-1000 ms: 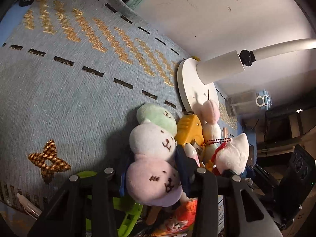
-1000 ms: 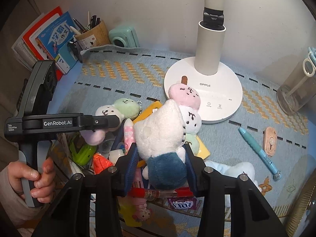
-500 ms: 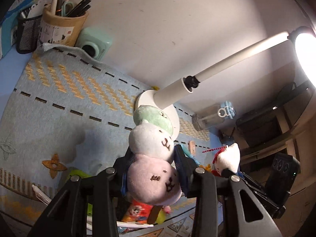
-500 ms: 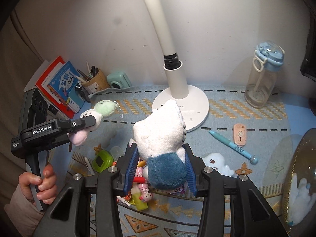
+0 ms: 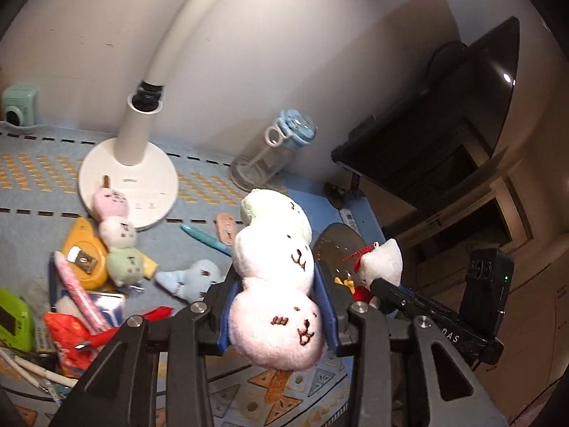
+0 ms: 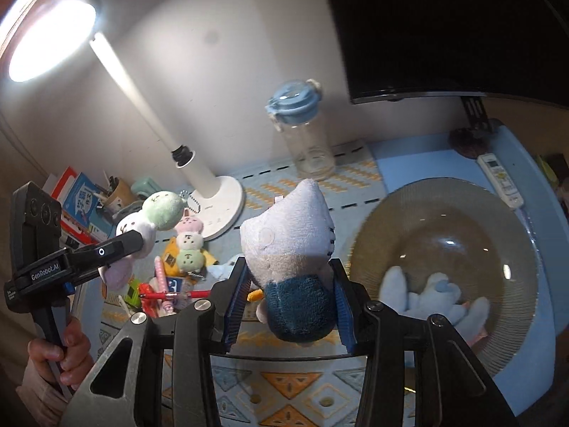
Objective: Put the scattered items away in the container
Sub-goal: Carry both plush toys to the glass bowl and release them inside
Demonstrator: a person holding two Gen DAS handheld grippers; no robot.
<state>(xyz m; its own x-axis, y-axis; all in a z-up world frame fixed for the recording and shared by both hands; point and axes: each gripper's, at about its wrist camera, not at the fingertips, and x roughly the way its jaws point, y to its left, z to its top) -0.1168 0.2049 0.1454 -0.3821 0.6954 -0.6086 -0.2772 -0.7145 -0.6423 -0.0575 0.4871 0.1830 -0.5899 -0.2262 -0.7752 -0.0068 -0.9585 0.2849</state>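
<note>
— Jaws on both sides: how are they set?

— Both pairs are clamped on soft toys. The left gripper point(image 5: 274, 306) is closed on a stacked plush point(image 5: 275, 284) of three balls, pink at the base, white in the middle, pale green on top; the blue pads are pressed into the pink ball. The right gripper point(image 6: 290, 306) is closed on a white-and-navy plush point(image 6: 290, 249), gripped at its dark blue lower part.

— Where is the container seen?

— A smoked glass bowl point(image 6: 498, 220) is seen at the right of the right wrist view, on the blue patterned mat point(image 6: 277, 384). Pale blue plush pieces point(image 6: 426, 291) are already lying inside it. The white-and-navy plush is held just beside its left rim, above the mat.

— And what is left scattered?

— A second three-ball plush point(image 5: 119, 238) is lying against the lamp base point(image 5: 128, 181), touching a yellow item point(image 5: 83, 259). A small blue plush point(image 5: 192, 279), a teal pen point(image 5: 204, 236), a red packet point(image 5: 67, 334) and a green gadget point(image 5: 14, 316) are spread near it. A clear bottle with a blue lid point(image 5: 270, 153) is standing upright by the wall.

— Is a hand seen?

— The left gripper's handle is held by a hand point(image 6: 60, 352) at the lower left of the right wrist view.
</note>
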